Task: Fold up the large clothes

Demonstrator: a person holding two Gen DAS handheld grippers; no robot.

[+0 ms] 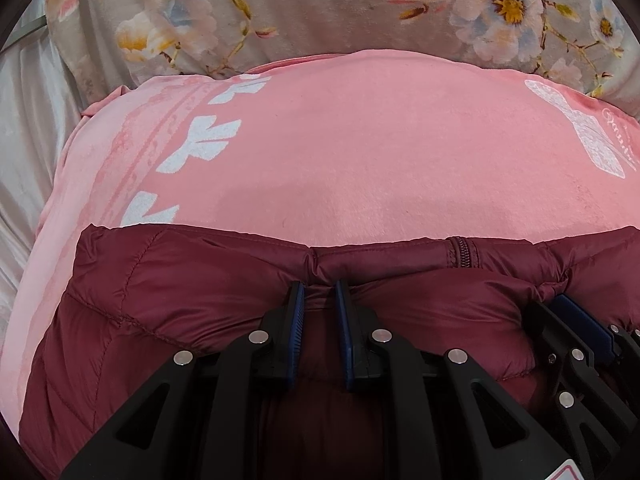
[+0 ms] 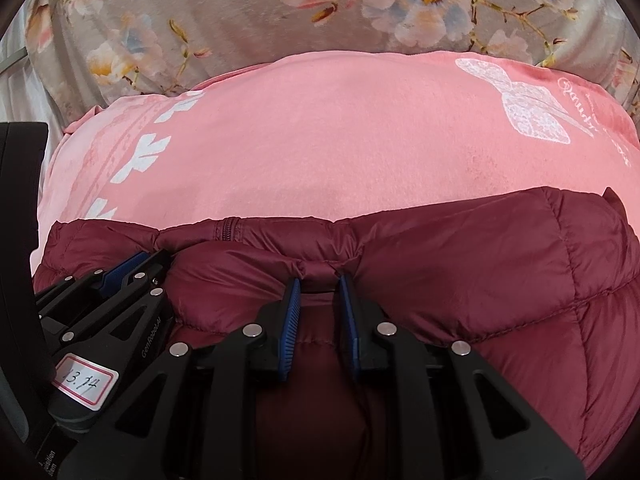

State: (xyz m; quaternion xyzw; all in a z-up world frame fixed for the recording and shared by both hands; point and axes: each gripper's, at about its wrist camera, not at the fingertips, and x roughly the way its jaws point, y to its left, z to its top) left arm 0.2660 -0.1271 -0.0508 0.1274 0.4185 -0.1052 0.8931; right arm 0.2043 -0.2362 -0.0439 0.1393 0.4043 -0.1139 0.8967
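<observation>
Nearest, two hand-held grippers are seen side by side. The left hand-held gripper [image 1: 320, 286] is closed on a bunched fold of the one dark red puffer jacket [image 1: 200, 280], near its far edge. The right hand-held gripper [image 2: 319, 280] is pinched on the same edge, just right of the zipper [image 2: 229, 229]. The jacket is laid on one pink blanket [image 1: 360, 140] with white leaf prints and one white bow print [image 2: 520, 100]. Beyond it, one grey flowered blanket [image 1: 300, 8] is spread. White sheeting [image 1: 24, 120] is seen at the left edge. Nothing of the room is visible past the bedding.
</observation>
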